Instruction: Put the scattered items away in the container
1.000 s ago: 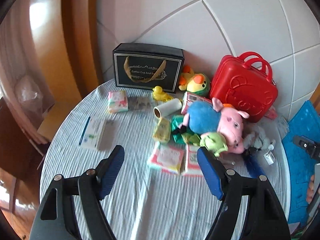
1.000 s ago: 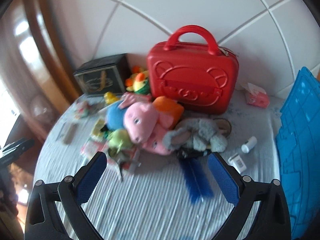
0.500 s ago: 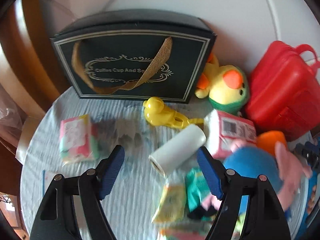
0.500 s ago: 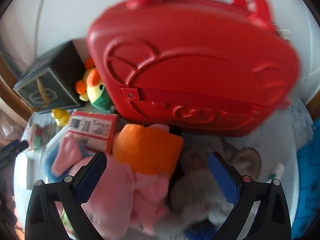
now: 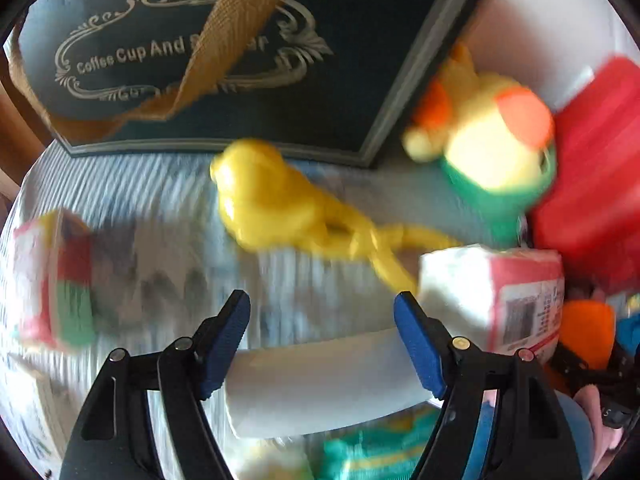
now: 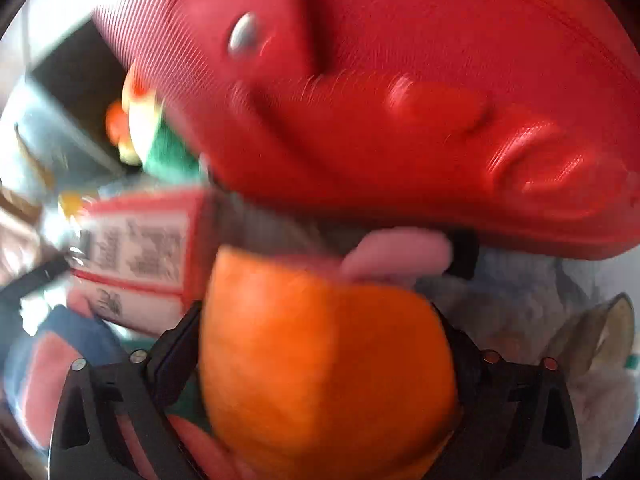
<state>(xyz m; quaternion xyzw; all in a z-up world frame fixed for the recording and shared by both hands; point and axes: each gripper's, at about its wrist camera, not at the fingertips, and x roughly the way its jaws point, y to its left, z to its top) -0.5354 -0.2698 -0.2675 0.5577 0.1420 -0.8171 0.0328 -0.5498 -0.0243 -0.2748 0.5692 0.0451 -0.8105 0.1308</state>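
In the left wrist view my left gripper (image 5: pixel 322 304) is open, its blue pads on either side of a white paper roll (image 5: pixel 320 384) lying on the striped cloth. A yellow duck toy (image 5: pixel 280 204) lies just beyond, in front of the black gift box (image 5: pixel 200 40). In the right wrist view my right gripper (image 6: pixel 320 320) is open around the orange part of a plush toy (image 6: pixel 320 368), which fills the gap and hides the fingertips. The red case (image 6: pixel 400 100) stands closed right behind it.
A pink tissue pack (image 5: pixel 492 292) lies right of the roll, also in the right wrist view (image 6: pixel 136 252). A yellow-green plush (image 5: pixel 492 152) sits between box and red case (image 5: pixel 600 200). A small pink-green pack (image 5: pixel 56 280) lies at left. A grey plush (image 6: pixel 540 320) lies right of the orange one.
Both grippers have moved forward and down. The left one now straddles the white roll; the right one has closed in on the orange plush in front of the red case.
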